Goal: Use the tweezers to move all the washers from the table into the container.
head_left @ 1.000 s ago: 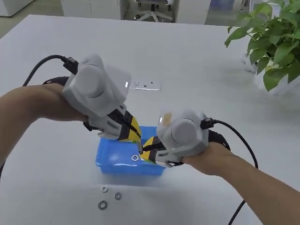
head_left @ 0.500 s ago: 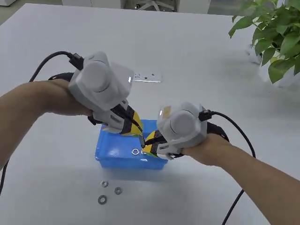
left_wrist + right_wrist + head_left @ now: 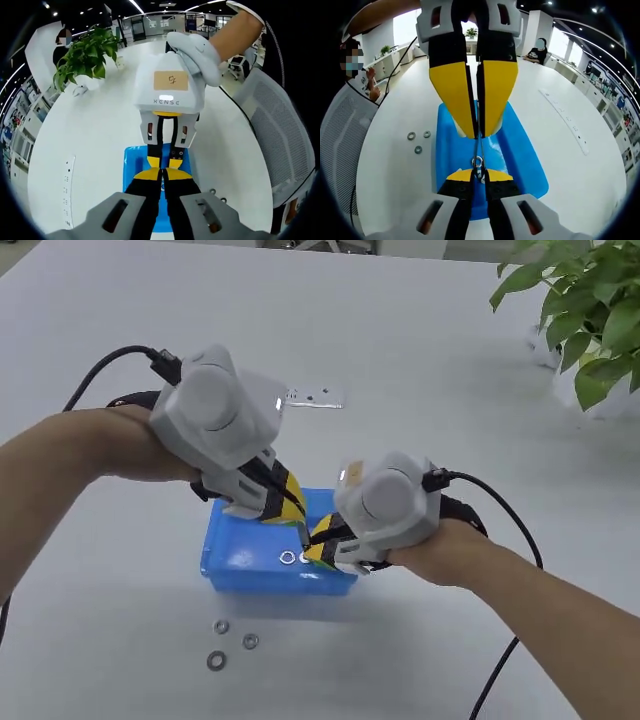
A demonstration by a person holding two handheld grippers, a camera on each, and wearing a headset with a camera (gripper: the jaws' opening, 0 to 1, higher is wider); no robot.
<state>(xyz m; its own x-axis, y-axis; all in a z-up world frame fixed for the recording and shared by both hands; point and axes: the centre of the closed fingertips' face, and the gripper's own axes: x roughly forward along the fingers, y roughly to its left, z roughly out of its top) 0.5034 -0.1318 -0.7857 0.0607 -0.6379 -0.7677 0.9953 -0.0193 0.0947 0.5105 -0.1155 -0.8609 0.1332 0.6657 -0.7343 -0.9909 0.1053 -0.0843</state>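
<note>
Holding 1 washer [image 3: 288,558], maybe 2, blue container [image 3: 235,562], tweezers [image 3: 478,142] above, 3 washers [image 3: 250,641] outside

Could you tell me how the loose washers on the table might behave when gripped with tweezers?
The washers lie flat on the smooth table, so they may skid when nudged. Small shiny rings, they could slip from the tweezers.

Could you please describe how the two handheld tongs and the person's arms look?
Each unit has a rounded pale grey housing trailing a black cable. The left tongs and right tongs are black with yellow pads. The right unit's front bears a tan sticker and the word XENSE. The forearms are bare.
</note>
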